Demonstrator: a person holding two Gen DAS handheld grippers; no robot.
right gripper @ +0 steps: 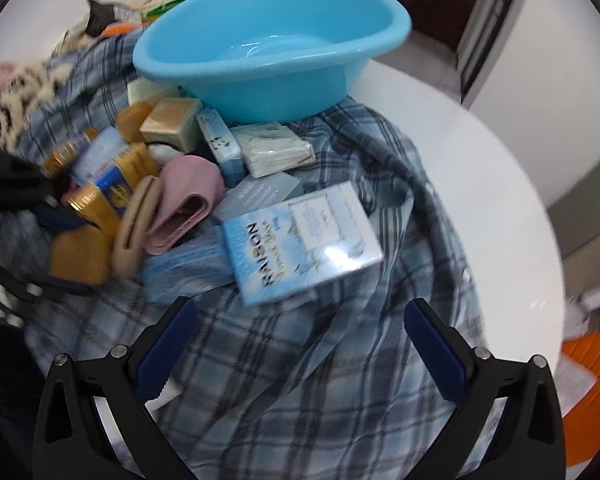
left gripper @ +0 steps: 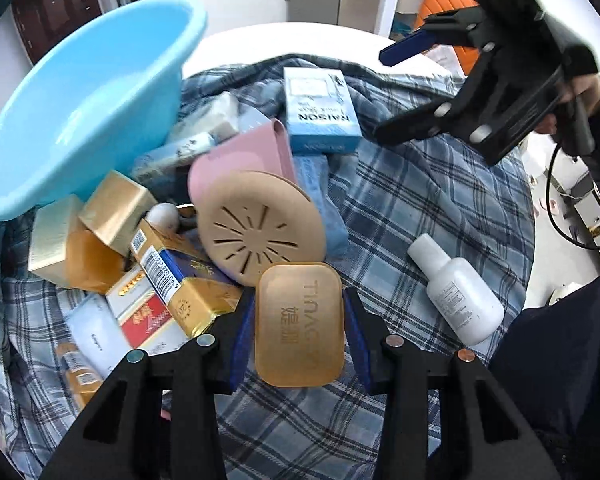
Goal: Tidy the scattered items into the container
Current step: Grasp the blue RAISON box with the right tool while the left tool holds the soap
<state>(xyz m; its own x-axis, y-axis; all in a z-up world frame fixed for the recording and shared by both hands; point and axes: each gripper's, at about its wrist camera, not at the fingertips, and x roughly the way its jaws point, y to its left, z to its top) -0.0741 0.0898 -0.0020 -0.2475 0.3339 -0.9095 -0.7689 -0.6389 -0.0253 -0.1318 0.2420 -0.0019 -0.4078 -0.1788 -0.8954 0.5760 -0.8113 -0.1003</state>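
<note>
Left gripper: jaws clenched on the soap bar, an amber rounded slab with embossed lettering. The blue pads press its two long edges, so its long axis runs straight out along the fingers, away from the camera. The bar appears clear of the plaid cloth beneath it; judged lifted, though contact at its far end cannot be ruled out.

Key relation for the coming move: the basin, the container, lies ahead and to the left of these jaws, tipped up against the clutter with its mouth facing this gripper. Between jaws and basin, in order outward: gold packs just left of the fingertips, the tan slotted disc directly ahead and near the bar's far end, then the pink case. Judgement: the carry must go up and left over this pile; a low path risks clipping the disc.

To the right of the jaws: white bottle lying on the cloth, neck pointing up-left, well apart from the bar.

Right gripper: jaws released and wide, nothing between them, cloth only below. The RAISON box lies just ahead of its fingertips, long axis slanting across the jaw line. Basin far ahead, beyond the pile.

Left hand is nearer the basin and already loaded.
</note>
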